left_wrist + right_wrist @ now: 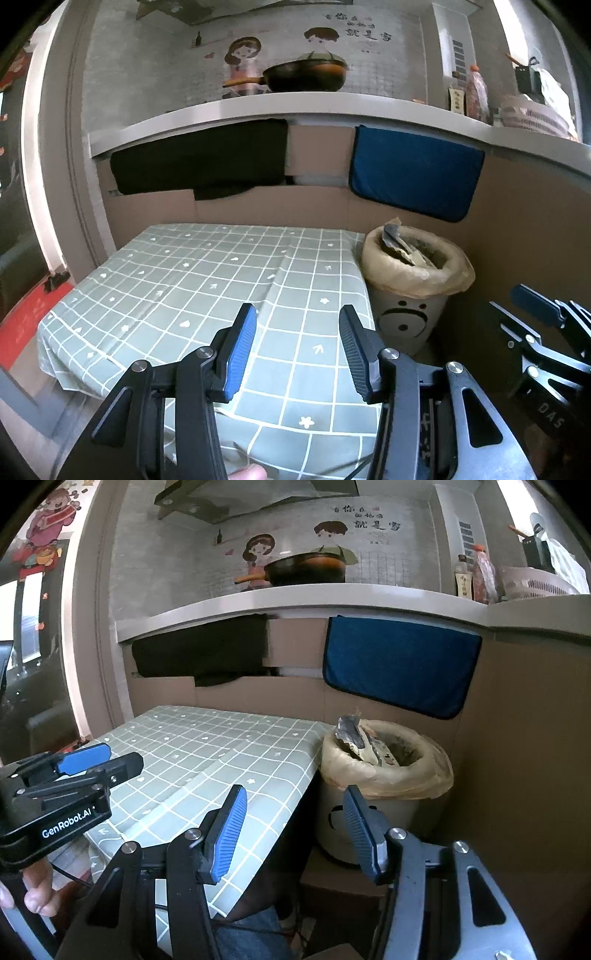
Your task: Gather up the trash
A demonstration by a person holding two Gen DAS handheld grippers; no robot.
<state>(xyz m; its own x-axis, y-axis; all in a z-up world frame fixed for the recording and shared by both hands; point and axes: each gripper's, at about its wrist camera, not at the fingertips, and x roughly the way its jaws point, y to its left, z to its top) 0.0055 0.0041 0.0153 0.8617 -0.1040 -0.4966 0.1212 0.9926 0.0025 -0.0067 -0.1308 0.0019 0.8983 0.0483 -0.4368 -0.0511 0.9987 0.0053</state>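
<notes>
Trash bin (373, 794), white with a frown face and a tan bag liner, stands just ahead of the right gripper (295, 827), touching the right edge of the table (207, 280); crumpled trash (354, 734) sticks up from its far-left rim. Right gripper jaws wide, nothing between them; left gripper (299, 350) likewise wide and empty, above the bare checked tablecloth, bin ahead to its right. Beyond both: blue cloth (413, 177) and black cloth (199, 158) hanging under a counter, pan (306, 75) on top.
</notes>
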